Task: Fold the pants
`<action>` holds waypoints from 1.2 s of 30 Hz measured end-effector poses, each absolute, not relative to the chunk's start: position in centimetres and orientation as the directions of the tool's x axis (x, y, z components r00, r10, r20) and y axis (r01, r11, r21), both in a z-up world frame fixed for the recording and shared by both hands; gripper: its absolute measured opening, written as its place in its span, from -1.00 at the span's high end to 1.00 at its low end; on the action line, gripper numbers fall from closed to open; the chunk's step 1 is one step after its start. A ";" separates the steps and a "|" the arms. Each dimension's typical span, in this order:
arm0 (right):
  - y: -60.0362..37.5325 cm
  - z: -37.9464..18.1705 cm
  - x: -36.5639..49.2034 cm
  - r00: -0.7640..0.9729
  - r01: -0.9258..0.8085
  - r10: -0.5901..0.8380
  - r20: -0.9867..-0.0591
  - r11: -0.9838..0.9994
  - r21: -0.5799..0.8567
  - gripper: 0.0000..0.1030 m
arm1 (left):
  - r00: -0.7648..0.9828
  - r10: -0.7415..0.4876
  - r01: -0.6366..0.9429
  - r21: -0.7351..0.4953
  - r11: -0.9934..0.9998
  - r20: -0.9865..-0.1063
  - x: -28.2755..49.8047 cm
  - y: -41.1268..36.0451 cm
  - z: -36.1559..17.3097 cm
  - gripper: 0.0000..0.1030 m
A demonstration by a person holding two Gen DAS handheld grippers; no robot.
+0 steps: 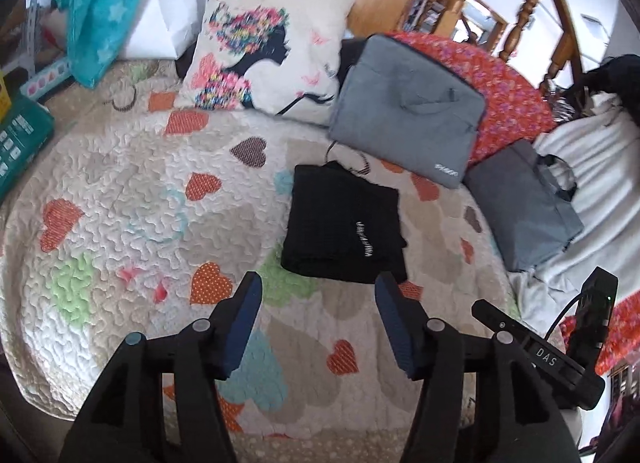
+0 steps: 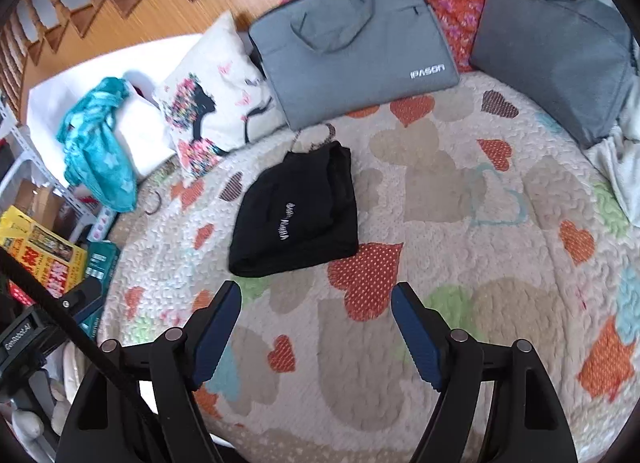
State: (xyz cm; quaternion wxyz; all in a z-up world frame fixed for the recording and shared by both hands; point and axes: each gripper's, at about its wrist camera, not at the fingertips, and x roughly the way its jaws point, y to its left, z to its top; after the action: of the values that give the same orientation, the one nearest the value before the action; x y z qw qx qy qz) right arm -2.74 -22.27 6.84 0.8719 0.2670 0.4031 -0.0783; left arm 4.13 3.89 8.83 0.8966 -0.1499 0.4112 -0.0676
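The black pants point(image 1: 344, 223) lie folded into a compact rectangle on the heart-patterned quilt point(image 1: 132, 223), white lettering facing up. They also show in the right wrist view point(image 2: 296, 211). My left gripper point(image 1: 318, 291) is open and empty, held above the quilt just short of the pants' near edge. My right gripper point(image 2: 316, 299) is open and empty, above the quilt point(image 2: 460, 223) a little nearer than the pants. Part of the right gripper's body point(image 1: 560, 347) shows at the lower right of the left wrist view.
A grey laptop bag point(image 1: 404, 115) and a darker grey bag point(image 1: 528, 199) lie behind and right of the pants. A printed cushion point(image 1: 264, 51) leans at the back. A teal cloth point(image 1: 108, 3) hangs over a white box at left. Boxes point(image 2: 44, 259) stand at the bed's left edge.
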 end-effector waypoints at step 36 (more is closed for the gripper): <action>-28.2 -4.0 16.1 0.617 0.330 0.312 -0.722 0.730 0.598 0.27 | 0.391 -0.504 -0.072 -0.571 0.818 -0.770 26.6 2.5 -6.7 0.03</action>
State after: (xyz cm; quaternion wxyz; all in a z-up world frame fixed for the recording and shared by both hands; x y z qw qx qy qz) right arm 16.08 -28.19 -4.03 0.8208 0.3672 0.4376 -0.0055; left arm 26.58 2.54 -6.71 0.7893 -0.2692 0.5347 -0.1367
